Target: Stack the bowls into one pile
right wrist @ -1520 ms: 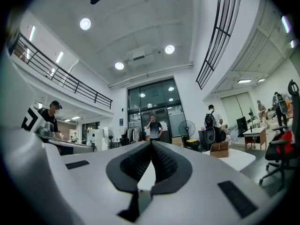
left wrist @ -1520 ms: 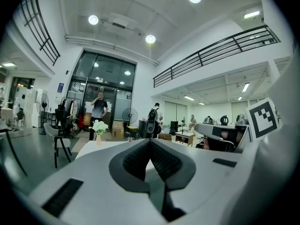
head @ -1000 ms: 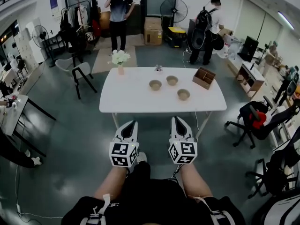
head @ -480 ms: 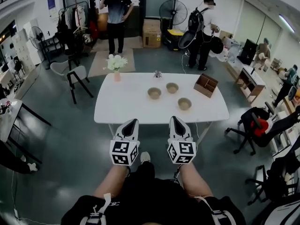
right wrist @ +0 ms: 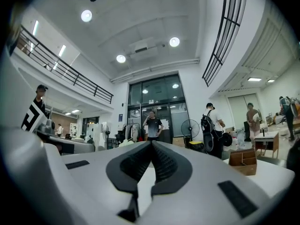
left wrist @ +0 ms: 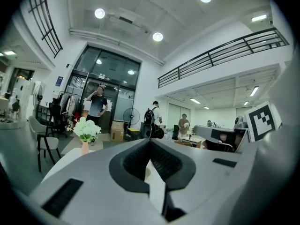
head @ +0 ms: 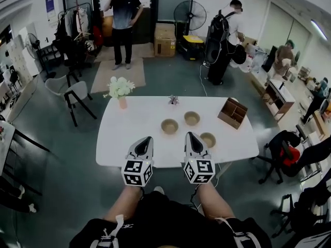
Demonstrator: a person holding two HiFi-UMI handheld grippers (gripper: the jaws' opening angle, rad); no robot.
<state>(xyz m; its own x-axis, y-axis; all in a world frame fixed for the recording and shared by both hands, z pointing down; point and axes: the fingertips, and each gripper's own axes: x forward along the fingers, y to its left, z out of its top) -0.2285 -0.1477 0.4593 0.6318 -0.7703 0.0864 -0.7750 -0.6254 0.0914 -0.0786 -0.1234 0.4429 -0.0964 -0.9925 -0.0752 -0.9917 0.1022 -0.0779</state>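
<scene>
Three tan bowls stand apart on the white table (head: pixel 129 138): one in the middle (head: pixel 169 126), one behind it to the right (head: pixel 192 118), one nearest the front right (head: pixel 208 139). My left gripper (head: pixel 147 139) and right gripper (head: pixel 189 135) are held side by side and level, tips just over the table's near edge, short of the bowls. Both are shut and hold nothing. In the left gripper view the left gripper (left wrist: pixel 150 140) has its jaws meeting at the tip. So has the right gripper (right wrist: pixel 151 142) in the right gripper view. The jaws hide the bowls in both gripper views.
A vase of white flowers (head: pixel 120 91) stands at the table's far left, a wooden box (head: pixel 232 112) at its far right, a small ornament (head: pixel 174 101) at the back edge. A chair (head: pixel 72 94) is left of the table, an office chair (head: pixel 287 149) right. People stand beyond.
The table and bowls have come much closer in the head view. Both grippers, earlier over the floor before the table, now reach its near edge, still shut.
</scene>
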